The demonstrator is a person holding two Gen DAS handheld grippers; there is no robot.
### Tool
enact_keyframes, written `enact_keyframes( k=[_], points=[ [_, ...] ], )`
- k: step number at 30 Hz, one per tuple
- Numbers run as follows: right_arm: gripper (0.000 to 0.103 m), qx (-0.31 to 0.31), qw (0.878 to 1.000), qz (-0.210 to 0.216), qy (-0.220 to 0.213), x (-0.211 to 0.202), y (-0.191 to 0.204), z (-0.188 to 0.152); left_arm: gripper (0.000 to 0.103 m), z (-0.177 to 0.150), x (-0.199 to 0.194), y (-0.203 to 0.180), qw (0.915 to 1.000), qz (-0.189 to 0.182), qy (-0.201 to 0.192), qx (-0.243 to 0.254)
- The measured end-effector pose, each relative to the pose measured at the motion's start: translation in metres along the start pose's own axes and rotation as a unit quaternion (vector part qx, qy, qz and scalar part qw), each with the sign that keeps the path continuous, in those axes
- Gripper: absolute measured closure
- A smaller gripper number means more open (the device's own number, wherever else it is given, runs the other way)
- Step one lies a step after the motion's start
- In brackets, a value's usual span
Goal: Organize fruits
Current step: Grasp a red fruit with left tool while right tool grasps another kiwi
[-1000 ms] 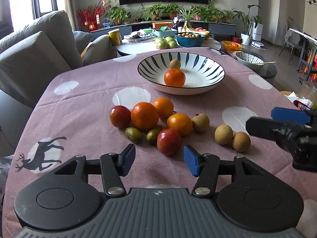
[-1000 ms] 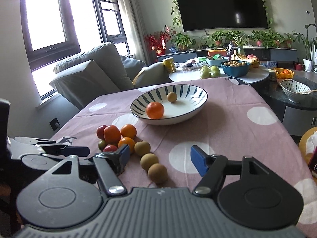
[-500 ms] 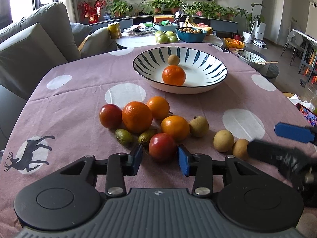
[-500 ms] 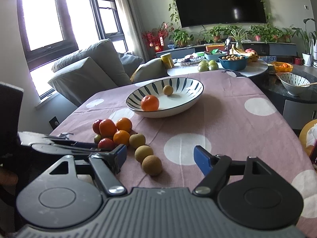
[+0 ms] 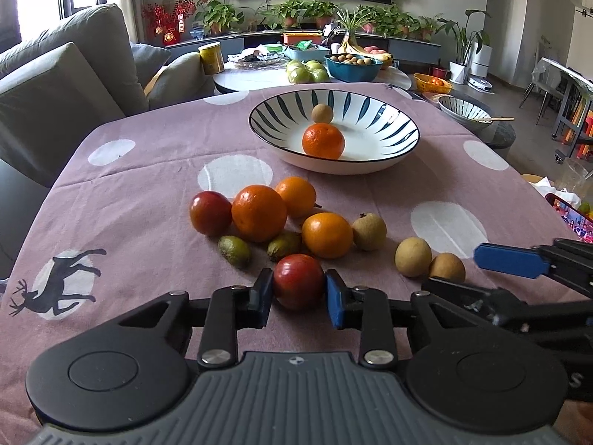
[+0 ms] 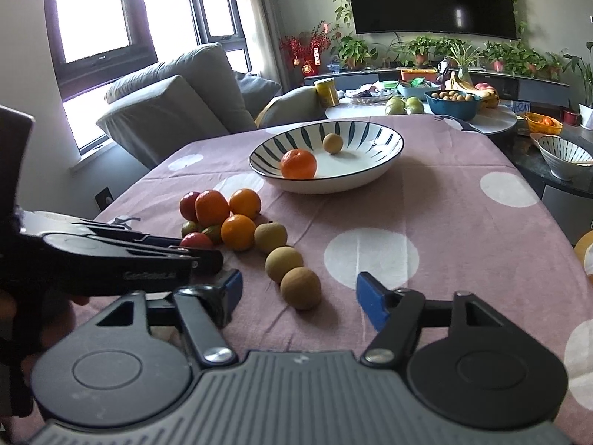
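Observation:
My left gripper (image 5: 298, 294) is shut on a dark red round fruit (image 5: 298, 280) that rests on the purple tablecloth (image 5: 148, 193). Behind it lie oranges (image 5: 258, 212), another red fruit (image 5: 210, 212), small green fruits (image 5: 234, 251) and a brown fruit (image 5: 369, 226). A striped bowl (image 5: 393, 126) holds an orange (image 5: 323, 140) and a small brown fruit (image 5: 322, 113). My right gripper (image 6: 299, 296) is open, with a brown fruit (image 6: 300, 287) between its fingers and another (image 6: 284, 259) just behind. The left gripper (image 6: 178, 256) shows at the left of the right wrist view.
A grey sofa (image 5: 55, 85) stands left of the table. A round side table (image 5: 259, 74) behind holds green fruit, a blue bowl (image 5: 352, 68) and a yellow tin. A second striped bowl (image 5: 463, 108) sits to the right. A phone (image 5: 570, 217) lies at the right edge.
My left gripper moved forward and closed its fingers onto the nearest dark red fruit. My right gripper advanced toward the two brown fruits and stayed open.

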State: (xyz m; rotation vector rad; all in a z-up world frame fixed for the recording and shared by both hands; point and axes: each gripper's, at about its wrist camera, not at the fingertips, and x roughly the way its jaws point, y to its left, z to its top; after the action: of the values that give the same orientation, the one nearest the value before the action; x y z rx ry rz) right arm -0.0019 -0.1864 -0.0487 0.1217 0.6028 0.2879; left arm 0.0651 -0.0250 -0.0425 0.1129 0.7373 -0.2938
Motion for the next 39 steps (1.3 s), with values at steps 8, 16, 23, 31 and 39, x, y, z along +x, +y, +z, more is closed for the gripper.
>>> enact_keyframes(
  k=[8, 16, 23, 31, 39],
  points=[
    [0.096, -0.002, 1.000, -0.002, 0.016, 0.008, 0.002, 0.002, 0.075, 0.002, -0.012, 0.000, 0.9999, -0.004, -0.013, 0.004],
    [0.103, 0.000, 1.000, -0.005, 0.014, 0.004, 0.000, 0.003, 0.075, 0.003, -0.017, -0.002, 0.9997, -0.006, -0.021, 0.007],
    [0.103, 0.010, 1.000, -0.007, -0.014, -0.006, -0.001, 0.015, 0.075, 0.009, -0.024, -0.006, 0.9993, -0.008, -0.034, 0.014],
    [0.103, 0.018, 0.999, 0.001, -0.042, -0.006, -0.002, 0.037, 0.075, 0.026, -0.029, -0.007, 0.9984, -0.007, -0.053, 0.020],
    [0.103, 0.019, 0.998, 0.006, -0.054, 0.000, -0.005, 0.049, 0.075, 0.041, -0.022, -0.008, 0.9979, -0.002, -0.061, 0.023]
  ],
)
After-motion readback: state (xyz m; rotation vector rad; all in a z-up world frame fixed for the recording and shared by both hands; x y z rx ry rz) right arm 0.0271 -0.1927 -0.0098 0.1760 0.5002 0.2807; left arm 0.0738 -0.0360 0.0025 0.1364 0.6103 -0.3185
